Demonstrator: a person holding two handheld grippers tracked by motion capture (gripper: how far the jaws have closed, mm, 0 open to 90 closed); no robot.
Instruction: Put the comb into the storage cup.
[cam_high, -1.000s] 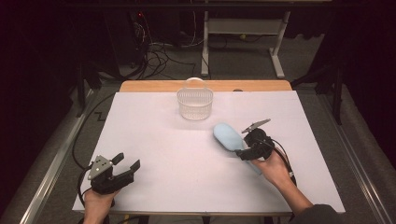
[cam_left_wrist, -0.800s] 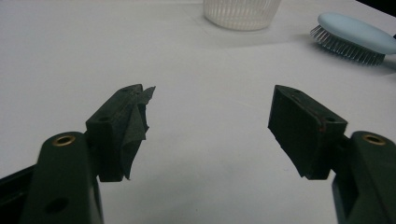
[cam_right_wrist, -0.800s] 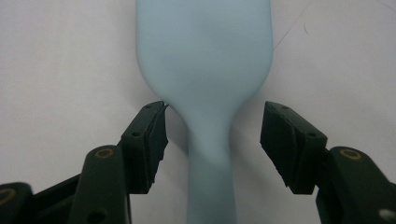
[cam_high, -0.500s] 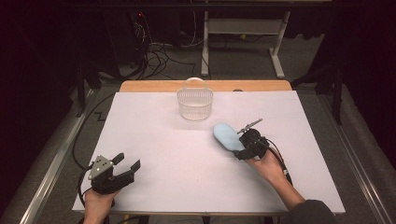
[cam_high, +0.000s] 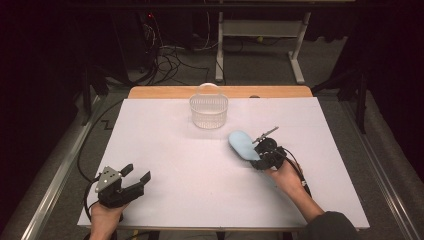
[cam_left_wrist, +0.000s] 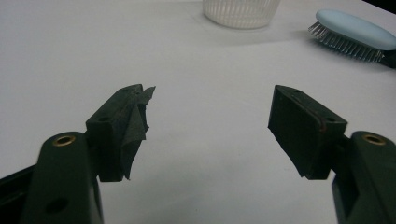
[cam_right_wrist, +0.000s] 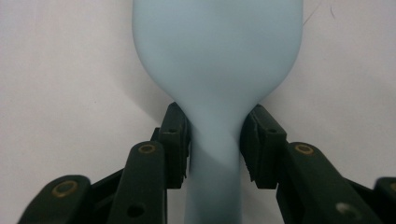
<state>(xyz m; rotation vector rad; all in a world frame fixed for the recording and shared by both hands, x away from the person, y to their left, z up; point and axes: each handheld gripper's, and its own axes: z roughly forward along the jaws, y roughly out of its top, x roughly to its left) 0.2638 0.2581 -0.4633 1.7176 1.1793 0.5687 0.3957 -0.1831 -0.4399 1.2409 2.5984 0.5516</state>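
A white table top (cam_high: 165, 150) is shown, with the pale blue hairbrush (cam_high: 243, 145) lying right of centre, its handle just closed on by the right gripper (cam_high: 260, 159); lifting toward the clear basket (cam_high: 208, 111) across unobstructed surface is judged next, while the left gripper (cam_high: 135, 176) is held open, empty, near the front edge.

On the white worktop (cam_high: 200, 165) a light-blue hairbrush (cam_high: 243, 145) lies right of centre, its head angled toward a clear ribbed plastic tub (cam_high: 208, 111) that stands near the far edge. The right tongs (cam_high: 260, 161) sit at the brush's handle end, their jaws having just been closing around it. The left tongs (cam_high: 137, 176) rest near the front left corner, jaws apart with nothing between them.
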